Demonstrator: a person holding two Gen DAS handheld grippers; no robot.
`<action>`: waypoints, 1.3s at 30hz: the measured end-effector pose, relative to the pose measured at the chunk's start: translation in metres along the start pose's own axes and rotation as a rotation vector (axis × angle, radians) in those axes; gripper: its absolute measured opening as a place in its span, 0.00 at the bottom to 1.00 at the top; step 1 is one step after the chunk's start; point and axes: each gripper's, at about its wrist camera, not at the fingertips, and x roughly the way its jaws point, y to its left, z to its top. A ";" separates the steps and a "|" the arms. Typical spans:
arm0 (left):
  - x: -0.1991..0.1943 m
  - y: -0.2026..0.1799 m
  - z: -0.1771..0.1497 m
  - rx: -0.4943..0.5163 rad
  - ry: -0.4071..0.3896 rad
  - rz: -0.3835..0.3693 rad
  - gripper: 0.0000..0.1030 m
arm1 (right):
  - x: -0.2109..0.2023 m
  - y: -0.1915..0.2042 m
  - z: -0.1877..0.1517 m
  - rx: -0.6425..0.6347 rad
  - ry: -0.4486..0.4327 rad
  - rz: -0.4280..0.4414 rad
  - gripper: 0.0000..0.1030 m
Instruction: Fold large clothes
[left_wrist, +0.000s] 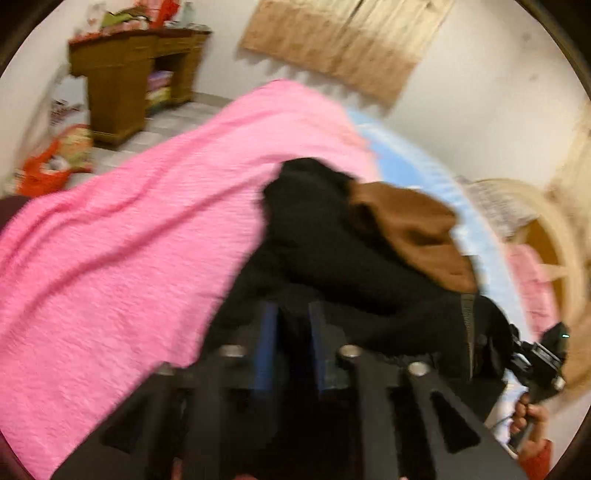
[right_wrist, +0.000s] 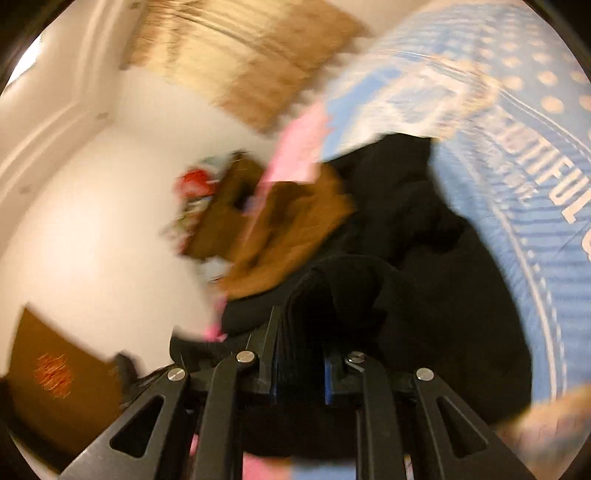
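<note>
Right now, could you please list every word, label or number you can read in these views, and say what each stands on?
"UTIFUL": white capitals on the light blue printed sheet; the word's start is blurred.
Smaller white line beside it: too blurred to read.
Orange mark on the brown cardboard panel: unreadable.
Left wrist view: no readable text.

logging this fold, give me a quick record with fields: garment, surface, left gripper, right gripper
garment: black garment with brown lining, bunched up
surface: pink blanket over blue sheet
left gripper: black cloth between the fingers, grip unclear through blur
right gripper: shut on black garment
image: motion blurred
</note>
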 end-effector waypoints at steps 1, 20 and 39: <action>-0.001 0.003 0.000 0.001 -0.013 0.001 0.55 | 0.011 -0.007 0.001 -0.016 0.019 -0.043 0.16; -0.008 -0.004 -0.032 0.363 -0.045 -0.263 0.88 | -0.085 0.024 0.004 -0.175 -0.139 0.212 0.97; 0.017 -0.022 -0.040 0.355 0.008 -0.202 0.14 | 0.042 0.032 -0.009 -0.715 0.101 -0.305 0.21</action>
